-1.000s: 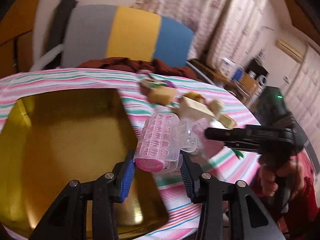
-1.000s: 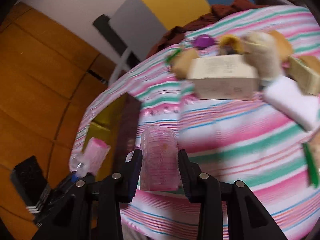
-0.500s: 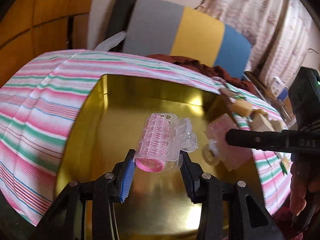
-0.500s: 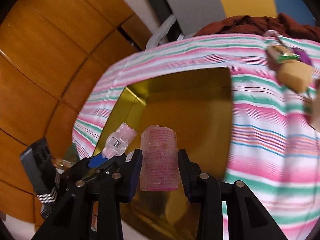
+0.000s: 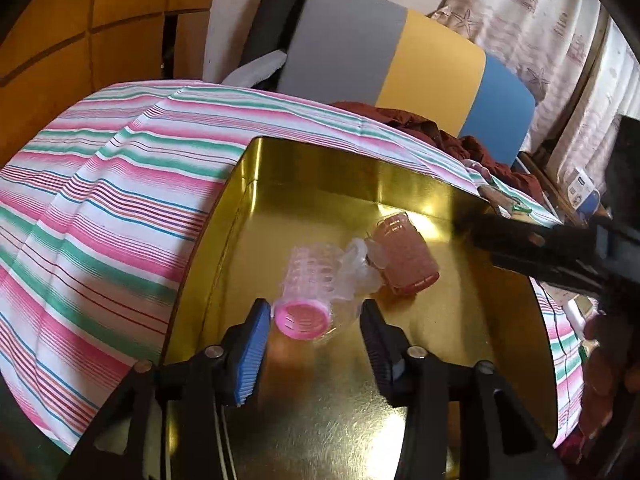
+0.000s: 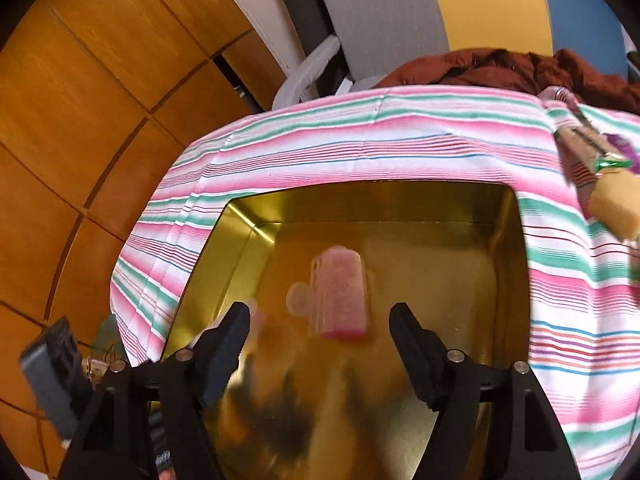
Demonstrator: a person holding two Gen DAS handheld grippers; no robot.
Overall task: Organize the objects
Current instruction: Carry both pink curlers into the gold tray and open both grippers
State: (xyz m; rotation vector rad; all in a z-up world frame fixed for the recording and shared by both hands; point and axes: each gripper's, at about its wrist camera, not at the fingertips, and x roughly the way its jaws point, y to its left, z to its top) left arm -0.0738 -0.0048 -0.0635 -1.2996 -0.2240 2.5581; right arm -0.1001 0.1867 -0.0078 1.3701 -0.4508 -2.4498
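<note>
Striped tablecloth point(image 5: 100, 208), gold tin point(image 5: 420, 200), wood-panelled wall point(image 6: 80, 80), curtains point(image 5: 540, 40)

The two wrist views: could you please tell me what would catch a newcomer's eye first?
The shiny gold tin fills the middle of both views, sunk in a pink-and-green striped cloth. Two pink hair rollers lie in it: a clipped one between the open left claw, a bare one beyond.

Tin point(image 5: 400, 184): gold metal, glossy, mirror-like floor. Clipped roller point(image 5: 316, 292): clear, smooth plastic shell over a pink core. Bare roller point(image 5: 404, 256): pink, fuzzy matt surface. Cloth point(image 5: 100, 216): striped woven fabric, matt, creased. Pads point(image 5: 250, 354): blue ribbed. Wall point(image 6: 92, 80): satin wood panels.
</note>
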